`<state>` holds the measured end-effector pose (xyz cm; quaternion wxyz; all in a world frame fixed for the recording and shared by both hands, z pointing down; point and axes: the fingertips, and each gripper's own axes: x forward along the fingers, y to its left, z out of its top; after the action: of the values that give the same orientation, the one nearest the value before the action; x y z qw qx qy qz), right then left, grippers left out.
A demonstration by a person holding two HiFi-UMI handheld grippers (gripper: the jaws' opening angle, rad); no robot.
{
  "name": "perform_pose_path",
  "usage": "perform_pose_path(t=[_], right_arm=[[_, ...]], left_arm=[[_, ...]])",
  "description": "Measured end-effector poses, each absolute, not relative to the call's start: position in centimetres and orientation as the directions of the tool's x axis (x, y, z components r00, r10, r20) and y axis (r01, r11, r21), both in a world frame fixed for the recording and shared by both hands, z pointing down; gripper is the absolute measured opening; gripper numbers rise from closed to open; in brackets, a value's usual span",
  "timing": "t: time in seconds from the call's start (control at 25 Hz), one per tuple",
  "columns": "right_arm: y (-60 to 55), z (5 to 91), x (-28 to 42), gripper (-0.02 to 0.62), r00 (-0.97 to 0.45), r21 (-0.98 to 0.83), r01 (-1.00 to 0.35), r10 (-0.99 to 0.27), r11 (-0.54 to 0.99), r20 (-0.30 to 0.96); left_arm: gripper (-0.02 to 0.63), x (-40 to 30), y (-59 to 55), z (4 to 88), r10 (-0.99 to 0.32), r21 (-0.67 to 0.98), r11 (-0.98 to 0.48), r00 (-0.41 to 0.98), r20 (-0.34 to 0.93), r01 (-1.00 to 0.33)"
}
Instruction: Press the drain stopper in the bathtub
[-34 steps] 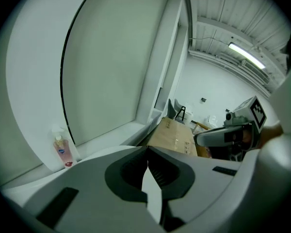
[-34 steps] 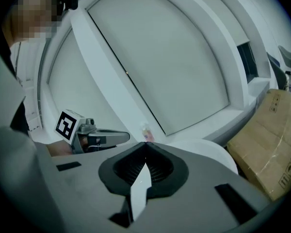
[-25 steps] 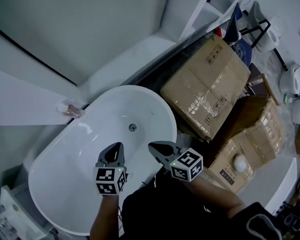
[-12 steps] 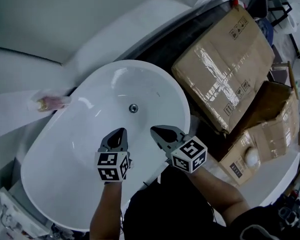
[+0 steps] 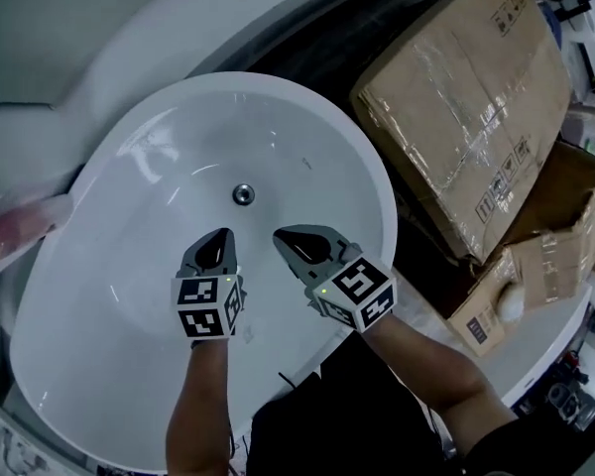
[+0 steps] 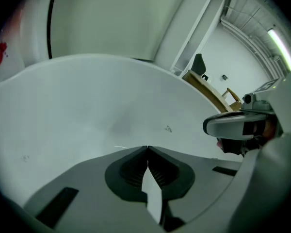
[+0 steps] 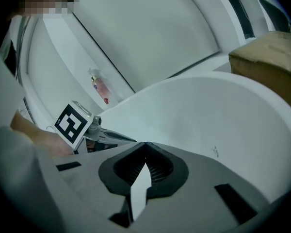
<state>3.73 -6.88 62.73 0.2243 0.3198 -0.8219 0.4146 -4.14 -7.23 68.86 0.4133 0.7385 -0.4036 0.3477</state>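
A white oval bathtub (image 5: pixel 89 266) fills the head view. Its round metal drain stopper (image 5: pixel 242 193) lies on the tub floor near the far end. My left gripper (image 5: pixel 221 234) is shut, over the tub, a short way on the near side of the stopper. Beside it on the right, my right gripper (image 5: pixel 281 236) is also shut, its tips meeting with nothing between them. In the left gripper view the shut jaws (image 6: pixel 147 148) point at the tub's white inner wall, with the right gripper at the right edge. The right gripper view shows its shut jaws (image 7: pixel 146 143) and the left gripper's marker cube (image 7: pixel 73 124).
Large cardboard boxes (image 5: pixel 466 97) stand close against the tub's right side, with a smaller open box (image 5: pixel 535 256) beyond. A pink bottle (image 5: pixel 5 228) lies on the white ledge left of the tub. A white wall panel rises behind the tub.
The view has shifted closer over the tub. Both grippers have moved forward together toward the drain stopper, which now lies nearer their tips. Both stay shut.
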Motion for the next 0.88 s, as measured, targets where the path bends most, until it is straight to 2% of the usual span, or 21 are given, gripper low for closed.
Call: perform_pose_path(t=[0.28,0.48,0.72,0.88], right_arm=[[-8.1,72.4,2.3,0.014,-0.679,-0.478,-0.703,-0.296,0.527,0.671],[-7.9,77.0,2.7,0.014,-0.655,-0.481,-0.718,-0.254,0.503,0.712],[-10.1,79.1,2.4,0.014,-0.662,-0.505,-0.733,-0.31,0.455,0.682],[-10.7,81.5,3.3,0.014,-0.611,-0.466,-0.78,-0.347,0.418,0.712]], left_arm=[[0.012,-4.1,-8.1,79.4,-0.296,0.32,-0.351,0.429,0.853,-0.88],[0.012,-3.9,-7.1,84.5,-0.257,0.358,-0.337,0.451,0.855,-0.871],[0.012,-4.5,-7.4,90.5,-0.225,0.341,-0.368,0.439,0.87,-0.865],[0.012,-3.6,-6.7,93.5,-0.191,0.337,-0.4,0.437,0.879,-0.852]])
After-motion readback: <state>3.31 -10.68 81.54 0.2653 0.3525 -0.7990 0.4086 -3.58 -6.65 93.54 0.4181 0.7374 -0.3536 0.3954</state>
